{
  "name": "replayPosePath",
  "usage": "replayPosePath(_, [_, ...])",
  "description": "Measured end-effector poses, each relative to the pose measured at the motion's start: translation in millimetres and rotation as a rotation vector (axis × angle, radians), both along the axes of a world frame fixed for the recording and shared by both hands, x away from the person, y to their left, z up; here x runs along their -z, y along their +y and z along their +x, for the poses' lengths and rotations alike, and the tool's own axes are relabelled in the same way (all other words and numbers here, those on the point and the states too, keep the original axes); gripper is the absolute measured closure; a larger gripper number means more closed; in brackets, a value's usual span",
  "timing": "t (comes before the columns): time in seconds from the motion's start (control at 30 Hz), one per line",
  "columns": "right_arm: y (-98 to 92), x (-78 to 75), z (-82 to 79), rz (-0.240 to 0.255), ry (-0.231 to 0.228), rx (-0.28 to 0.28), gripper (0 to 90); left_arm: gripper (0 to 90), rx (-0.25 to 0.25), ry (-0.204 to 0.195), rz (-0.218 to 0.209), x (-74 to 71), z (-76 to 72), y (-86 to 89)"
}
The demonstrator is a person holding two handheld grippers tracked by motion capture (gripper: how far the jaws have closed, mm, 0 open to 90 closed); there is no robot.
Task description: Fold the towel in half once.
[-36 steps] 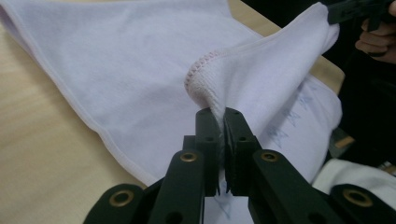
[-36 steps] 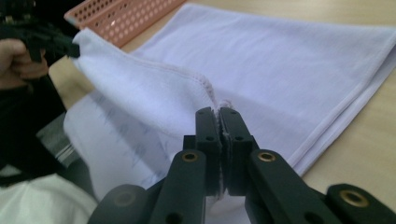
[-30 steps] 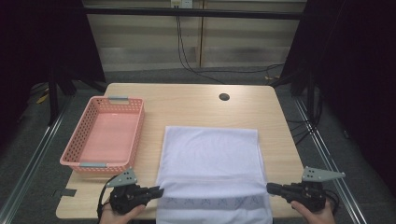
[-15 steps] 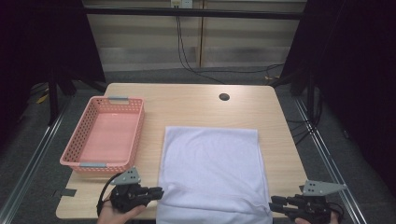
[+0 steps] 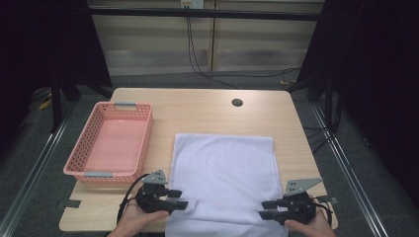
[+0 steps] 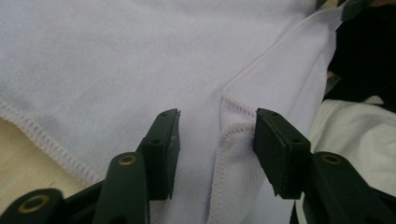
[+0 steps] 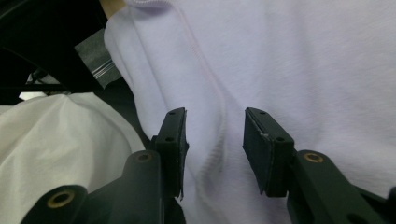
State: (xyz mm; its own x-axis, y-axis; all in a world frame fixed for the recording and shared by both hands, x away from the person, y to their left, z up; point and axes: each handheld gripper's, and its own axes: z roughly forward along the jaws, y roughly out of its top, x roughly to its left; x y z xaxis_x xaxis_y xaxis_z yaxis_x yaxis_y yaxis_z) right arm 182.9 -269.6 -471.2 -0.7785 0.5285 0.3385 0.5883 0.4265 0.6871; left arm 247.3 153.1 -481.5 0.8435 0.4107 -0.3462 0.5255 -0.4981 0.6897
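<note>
Lying flat along the near edge of the light wooden table, the white stitched-hem cloth towel has no readable label. Left gripper and right gripper have both just been opening; jaws half-spread, hem between them, pads clear of it.

No writing, label, brand mark or number can be read anywhere here. The white cloth lying at the near edge of the surface is plain, with stitched hems and nothing printed on it. The pink basket toward the left edge likewise carries no legible mark.
</note>
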Motion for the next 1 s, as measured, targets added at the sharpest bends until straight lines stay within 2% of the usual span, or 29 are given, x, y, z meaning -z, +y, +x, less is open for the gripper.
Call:
replayPosePath(0.07, [4.0,3.8,-1.9,-0.009,0.018,-0.025,60.5,51.1,0.031,0.016,-0.011,1.1,-0.6,-1.4])
replayPosePath(0.1, [5.3,5.4,-2.3,-0.014,0.023,-0.021,64.9,52.2,0.057,0.015,-0.006,1.5,-2.6,-4.5])
replayPosePath(0.13, [7.1,8.8,-2.1,-0.042,0.028,-0.027,75.4,55.5,0.072,0.014,0.002,1.4,-3.9,-6.0])
replayPosePath(0.17, [8.0,10.0,-2.8,-0.051,0.024,-0.024,82.3,63.5,0.086,0.015,0.02,1.3,-6.4,-7.7])
replayPosePath(0.2, [7.7,9.4,-3.6,-0.057,0.025,-0.032,87.7,75.3,0.093,0.008,0.035,1.5,-8.3,-7.9])
replayPosePath(0.23, [7.3,8.9,-4.3,-0.041,0.022,-0.046,88.1,81.9,0.119,0.026,0.024,1.9,-11.6,-6.1])
replayPosePath(0.27, [6.6,6.2,-6.6,-0.037,0.019,-0.058,88.3,89.7,0.125,0.022,0.021,2.0,-14.2,-4.2])
replayPosePath(0.33, [4.9,3.9,-11.0,-0.021,0.018,-0.08,88.4,90.0,0.147,0.029,0.007,-0.9,-21.8,3.1])
replayPosePath(0.37, [4.4,3.0,-13.6,-0.021,0.017,-0.085,88.4,90.0,0.146,0.009,-0.022,-5.4,-25.9,7.3])
replayPosePath(0.43, [3.8,-0.6,-19.4,-0.017,0.017,-0.095,88.2,90.0,0.151,0.026,-0.072,-14.9,-28.4,13.3])
replayPosePath(0.47, [3.3,-3.6,-22.4,-0.011,0.015,-0.1,87.5,90.0,0.15,0.018,-0.082,-18.7,-30.1,15.9])
replayPosePath(0.57, [-1.3,-9.7,-29.7,0.019,0.005,-0.1,78.3,90.0,0.145,0.007,-0.125,-30.0,-33.4,31.5])
replayPosePath(0.63, [-6.4,-11.9,-30.8,0.04,0.002,-0.065,73.9,87.5,0.105,-0.017,-0.108,-34.0,-32.0,37.1])
replayPosePath(0.7, [-11.0,-13.4,-27.4,0.057,-0.015,-0.033,69.6,76.4,0.059,-0.023,-0.105,-33.3,-20.8,36.7])
replayPosePath(0.73, [-14.0,-14.0,-21.6,0.076,-0.02,0.008,69.7,75.2,0.047,-0.025,-0.106,-31.3,-12.8,33.6])
replayPosePath(0.77, [-15.5,-14.2,-15.6,0.075,-0.036,0.022,69.7,73.6,0.027,-0.027,-0.109,-28.6,-3.4,28.9])
replayPosePath(0.8, [-16.2,-14.0,-8.5,0.072,-0.057,0.042,69.5,70.9,-0.002,-0.037,-0.08,-25.6,7.0,23.0])
replayPosePath(0.83, [-16.9,-13.5,0.0,0.075,-0.058,0.074,68.4,68.6,-0.012,-0.031,-0.059,-21.9,17.7,16.4])
replayPosePath(0.87, [-16.4,-12.9,9.0,0.064,-0.061,0.089,67.1,69.1,-0.018,-0.019,-0.057,-18.0,28.1,9.5])
replayPosePath(0.93, [-14.0,-12.2,26.8,0.016,-0.087,0.108,66.2,67.6,-0.029,-0.024,-0.024,-13.2,43.9,-1.5])
replayPosePath(1.0, [-13.1,-9.3,46.4,0.01,-0.088,0.121,65.2,67.9,-0.037,-0.021,-0.011,-8.4,60.4,-10.8])
